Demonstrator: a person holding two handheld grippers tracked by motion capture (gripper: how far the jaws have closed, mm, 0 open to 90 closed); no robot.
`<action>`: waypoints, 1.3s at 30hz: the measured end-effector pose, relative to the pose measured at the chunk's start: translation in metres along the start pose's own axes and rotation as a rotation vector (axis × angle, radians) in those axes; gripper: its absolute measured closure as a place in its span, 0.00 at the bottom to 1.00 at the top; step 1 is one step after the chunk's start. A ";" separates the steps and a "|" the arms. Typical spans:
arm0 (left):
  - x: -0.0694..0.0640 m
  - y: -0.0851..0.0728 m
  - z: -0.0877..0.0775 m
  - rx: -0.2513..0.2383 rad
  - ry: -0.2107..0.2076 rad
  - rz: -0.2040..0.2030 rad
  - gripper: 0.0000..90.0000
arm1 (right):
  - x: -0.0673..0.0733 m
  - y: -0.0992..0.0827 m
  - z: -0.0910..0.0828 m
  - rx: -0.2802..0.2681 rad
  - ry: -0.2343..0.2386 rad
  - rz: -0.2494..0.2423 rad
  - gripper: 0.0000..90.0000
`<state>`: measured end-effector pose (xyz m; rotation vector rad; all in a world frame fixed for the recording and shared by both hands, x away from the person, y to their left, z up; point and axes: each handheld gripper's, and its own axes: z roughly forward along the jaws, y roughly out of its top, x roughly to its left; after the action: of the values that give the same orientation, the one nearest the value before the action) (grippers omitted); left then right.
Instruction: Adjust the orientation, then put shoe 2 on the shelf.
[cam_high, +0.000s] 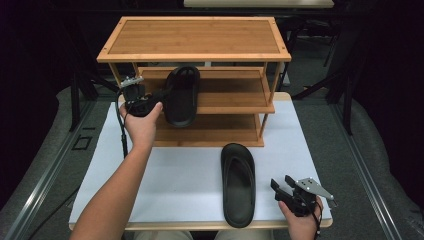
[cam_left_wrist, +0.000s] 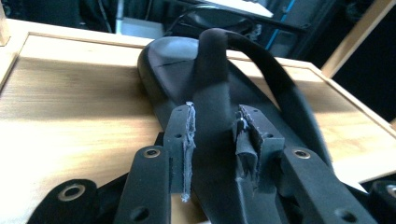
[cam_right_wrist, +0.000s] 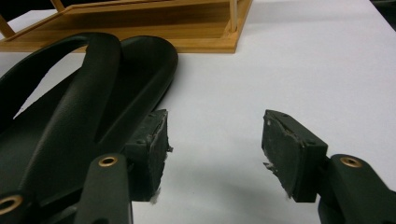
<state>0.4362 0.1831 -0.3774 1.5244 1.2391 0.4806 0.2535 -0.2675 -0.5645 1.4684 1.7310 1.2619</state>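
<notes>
Near the table's front edge, my right gripper (cam_high: 283, 189) gapes beside one sandal (cam_high: 238, 183); my left gripper (cam_high: 159, 95) clamps another sandal (cam_high: 182, 95) on the rack's (cam_high: 194, 37) middle shelf.

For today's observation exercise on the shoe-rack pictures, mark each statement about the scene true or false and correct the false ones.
1. One black sandal lies on the middle shelf of the wooden rack. True.
2. The left gripper has its jaws closed on that sandal's strap. True.
3. The second sandal sits on the rack's top shelf. False: it lies on the white table, in front of the rack.
4. The right gripper is clamped on the second sandal. False: its jaws are open, with bare table between them and the sandal beside one jaw.
5. The rack's top shelf is bare. True.
</notes>
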 end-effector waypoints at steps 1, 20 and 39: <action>0.001 0.000 -0.005 0.000 -0.009 0.008 0.72 | 0.001 0.000 0.000 0.000 0.000 0.001 0.45; 0.029 -0.093 -0.086 0.013 -0.045 0.132 0.63 | 0.042 0.011 -0.005 0.055 -0.015 -0.148 0.45; 0.041 -0.173 -0.076 0.167 -0.078 0.185 0.55 | 0.077 0.021 0.005 0.046 0.005 -0.187 0.45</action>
<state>0.3126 0.2370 -0.5164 1.7927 1.1054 0.4412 0.2466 -0.1939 -0.5355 1.2952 1.8634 1.1362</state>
